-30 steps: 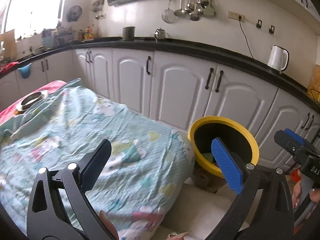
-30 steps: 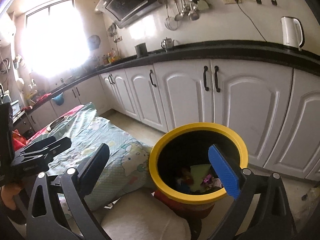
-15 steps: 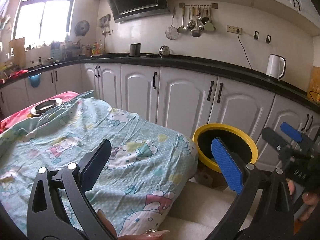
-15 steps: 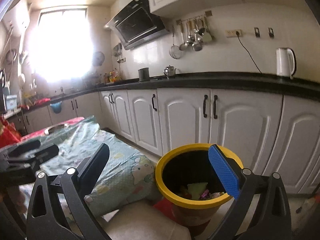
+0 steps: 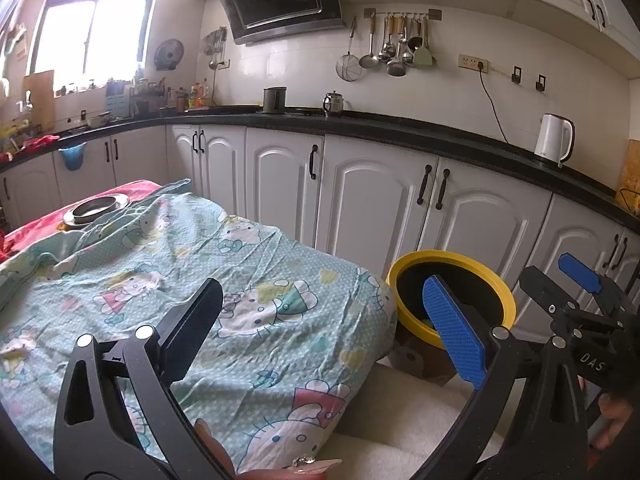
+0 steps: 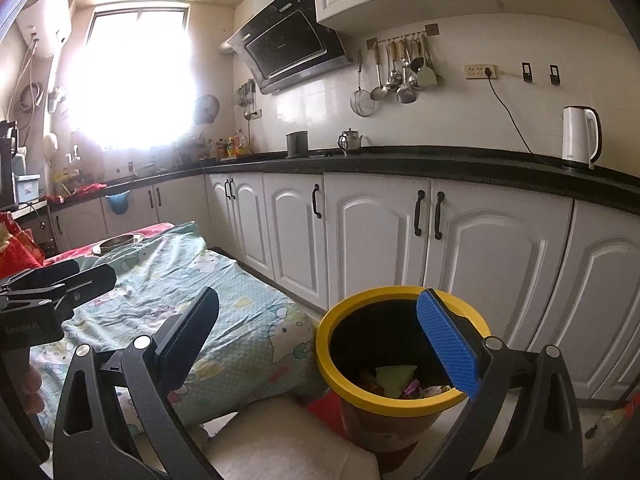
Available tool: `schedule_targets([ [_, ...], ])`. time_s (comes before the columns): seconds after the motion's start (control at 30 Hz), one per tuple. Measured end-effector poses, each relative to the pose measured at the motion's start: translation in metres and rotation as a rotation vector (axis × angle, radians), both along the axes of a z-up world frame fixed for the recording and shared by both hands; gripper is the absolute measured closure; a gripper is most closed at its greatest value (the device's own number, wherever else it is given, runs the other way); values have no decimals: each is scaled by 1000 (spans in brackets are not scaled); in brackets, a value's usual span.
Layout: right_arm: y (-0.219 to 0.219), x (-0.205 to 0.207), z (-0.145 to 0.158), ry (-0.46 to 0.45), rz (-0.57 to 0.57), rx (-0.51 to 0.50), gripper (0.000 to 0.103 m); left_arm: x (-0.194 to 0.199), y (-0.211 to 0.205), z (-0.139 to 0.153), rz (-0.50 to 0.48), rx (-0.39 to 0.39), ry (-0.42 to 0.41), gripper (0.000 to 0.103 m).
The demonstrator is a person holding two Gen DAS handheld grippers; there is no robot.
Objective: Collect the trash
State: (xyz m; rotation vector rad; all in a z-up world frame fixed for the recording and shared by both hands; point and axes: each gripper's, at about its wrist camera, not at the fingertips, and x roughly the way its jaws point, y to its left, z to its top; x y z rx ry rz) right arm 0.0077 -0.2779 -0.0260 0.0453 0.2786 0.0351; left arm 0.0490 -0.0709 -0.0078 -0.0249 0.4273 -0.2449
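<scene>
A yellow-rimmed bin (image 6: 340,376) stands on the floor by the table's right end, with several scraps of trash (image 6: 394,378) inside. It also shows in the left wrist view (image 5: 452,258). My left gripper (image 5: 320,328) is open and empty above the table's cloth. My right gripper (image 6: 320,336) is open and empty, held above and just short of the bin. The right gripper also shows at the right edge of the left wrist view (image 5: 568,284). The left gripper shows at the left edge of the right wrist view (image 6: 52,284).
A Hello Kitty cloth (image 5: 168,264) covers the table, with a metal dish (image 5: 96,206) at its far end. White cabinets (image 5: 380,200) under a black counter run behind. A kettle (image 5: 554,140) stands on the counter. A pale cushion (image 6: 280,440) lies in front of the bin.
Both grippers have risen and tilted up, so the bin sits lower in both views. Both stay open and empty.
</scene>
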Motion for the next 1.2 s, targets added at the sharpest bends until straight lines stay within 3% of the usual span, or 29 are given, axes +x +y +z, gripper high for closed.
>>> schedule_targets([
  [1.2,0,0,0,2,-2,6,6,-1,2,0,14,2,4,11],
])
